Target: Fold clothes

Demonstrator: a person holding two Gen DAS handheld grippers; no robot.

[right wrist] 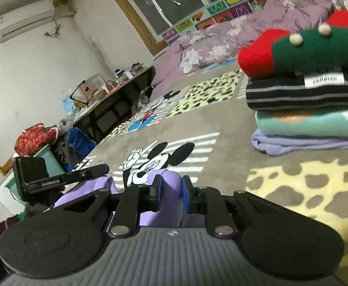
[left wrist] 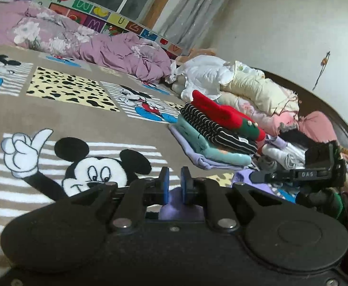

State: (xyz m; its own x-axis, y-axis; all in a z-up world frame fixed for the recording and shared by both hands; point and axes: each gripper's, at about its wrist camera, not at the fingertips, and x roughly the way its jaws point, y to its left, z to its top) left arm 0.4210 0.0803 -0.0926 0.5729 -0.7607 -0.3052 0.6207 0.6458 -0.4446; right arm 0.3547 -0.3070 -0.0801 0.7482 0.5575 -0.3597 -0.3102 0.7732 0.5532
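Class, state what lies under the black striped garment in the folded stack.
Under the black striped garment lie a folded teal garment and, lowest, a lavender one. Their covered middles, and anything between them, cannot be seen.

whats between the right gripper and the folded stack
In the right wrist view, only bare blanket lies between the right gripper, shut on the purple garment, and the folded stack.

Two grippers in play: the left gripper (left wrist: 175, 178) and the right gripper (right wrist: 170, 191), one lilac garment (right wrist: 171, 186) pinched between them. One folded stack near the bed's right edge, four pieces high: red-green knit (left wrist: 224, 115), striped top (left wrist: 212, 128), teal top (left wrist: 212, 146), lilac top (left wrist: 197, 159). One purple quilt (left wrist: 107, 47) along the far edge. One loose heap (left wrist: 245, 88) at the far right corner.
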